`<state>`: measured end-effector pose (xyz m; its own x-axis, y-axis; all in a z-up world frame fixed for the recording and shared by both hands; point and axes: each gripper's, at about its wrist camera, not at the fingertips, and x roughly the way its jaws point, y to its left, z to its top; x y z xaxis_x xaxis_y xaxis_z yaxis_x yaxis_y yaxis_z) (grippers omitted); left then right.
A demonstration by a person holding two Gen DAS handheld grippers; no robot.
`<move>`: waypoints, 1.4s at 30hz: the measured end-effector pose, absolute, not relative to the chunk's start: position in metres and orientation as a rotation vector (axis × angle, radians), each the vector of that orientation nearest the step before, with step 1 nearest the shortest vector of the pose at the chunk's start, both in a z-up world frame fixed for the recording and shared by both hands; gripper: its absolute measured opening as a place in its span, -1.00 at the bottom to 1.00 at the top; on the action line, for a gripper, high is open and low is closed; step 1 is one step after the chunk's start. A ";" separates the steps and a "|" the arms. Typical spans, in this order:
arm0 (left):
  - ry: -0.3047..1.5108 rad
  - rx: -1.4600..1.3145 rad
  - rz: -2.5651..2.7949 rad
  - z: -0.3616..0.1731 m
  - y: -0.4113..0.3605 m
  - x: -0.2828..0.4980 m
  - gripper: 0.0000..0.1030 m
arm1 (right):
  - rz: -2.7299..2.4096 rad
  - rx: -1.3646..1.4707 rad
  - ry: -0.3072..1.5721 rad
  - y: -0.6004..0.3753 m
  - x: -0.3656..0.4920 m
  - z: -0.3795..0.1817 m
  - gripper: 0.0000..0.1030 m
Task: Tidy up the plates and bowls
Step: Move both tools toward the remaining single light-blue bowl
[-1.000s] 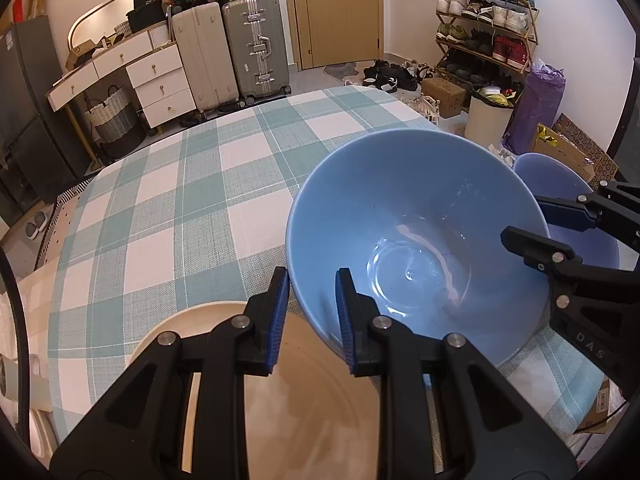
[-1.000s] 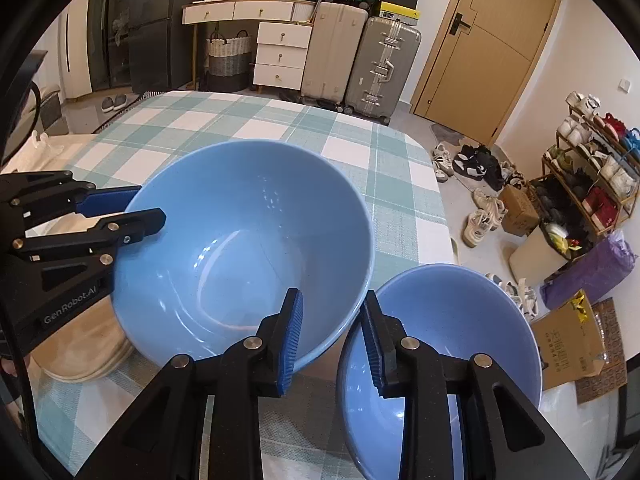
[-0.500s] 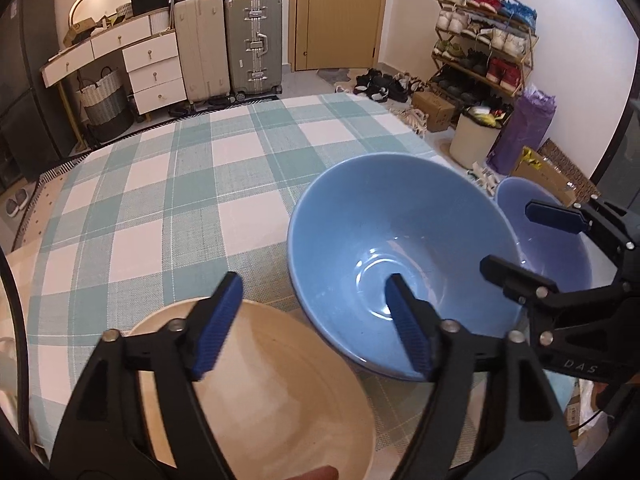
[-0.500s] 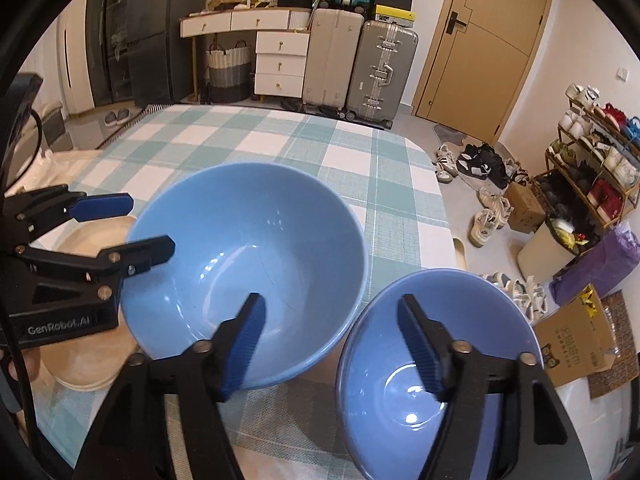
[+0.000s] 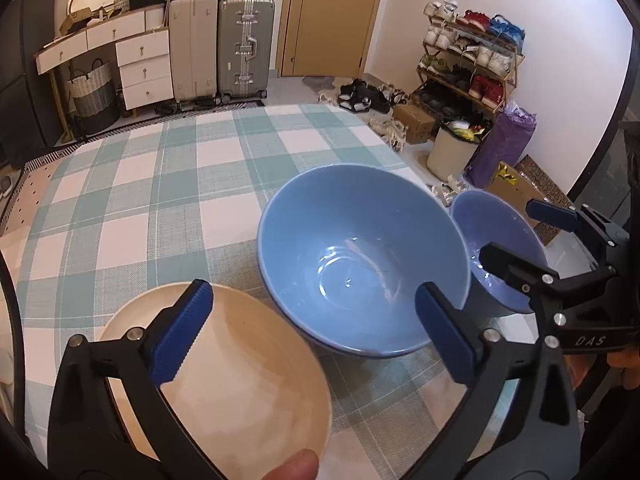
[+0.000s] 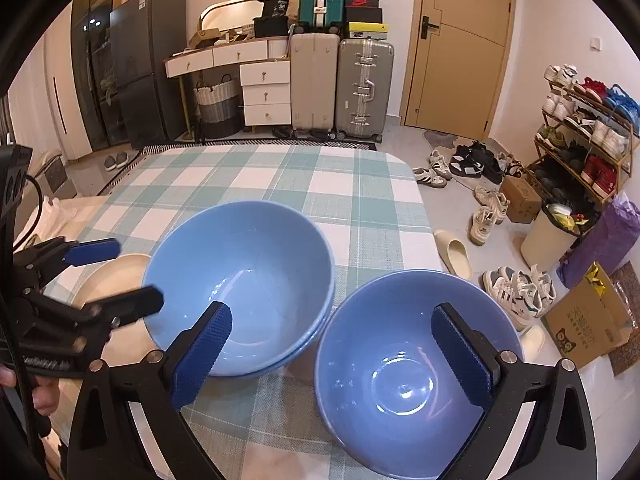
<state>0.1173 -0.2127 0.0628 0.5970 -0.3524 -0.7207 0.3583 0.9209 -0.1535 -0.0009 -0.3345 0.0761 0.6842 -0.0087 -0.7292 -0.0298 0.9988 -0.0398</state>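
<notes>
Three bowls sit on our counter (image 5: 168,184) with its green-and-white checked cloth: a large light-blue bowl (image 5: 362,258), a smaller darker blue bowl (image 6: 416,372) just beside it toward the counter's right edge, and a cream bowl (image 5: 240,376) at the near left corner. In the right wrist view the large bowl appears to rest inside another blue one, whose rim shows beneath it. We hold the left gripper (image 5: 312,336) above the gap between the cream bowl and the large blue one, its jaws opening wide, pressing on nothing. Our right gripper (image 6: 332,356) hovers over the near rims of the two blue bowls, its jaws also opening and clear of both. A fingertip (image 5: 294,466) shows at the bottom of the left wrist view.
</notes>
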 end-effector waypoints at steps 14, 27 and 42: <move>0.872 0.007 -0.501 0.064 -0.263 0.079 0.95 | -0.088 0.014 0.774 -0.382 -0.051 0.089 0.98; 0.900 0.029 -0.583 0.054 -0.314 0.055 0.82 | -0.195 0.067 0.786 -0.436 -0.093 0.080 0.98; 0.915 0.078 -0.660 0.058 -0.368 0.025 0.82 | -0.242 0.130 0.815 -0.477 -0.101 0.056 0.98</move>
<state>0.0246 -0.3676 0.0575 0.4288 -0.4962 -0.7549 0.5601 0.8017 -0.2088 -0.1014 -0.4771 0.0558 0.6605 -0.1633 -0.7328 0.2627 0.9646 0.0218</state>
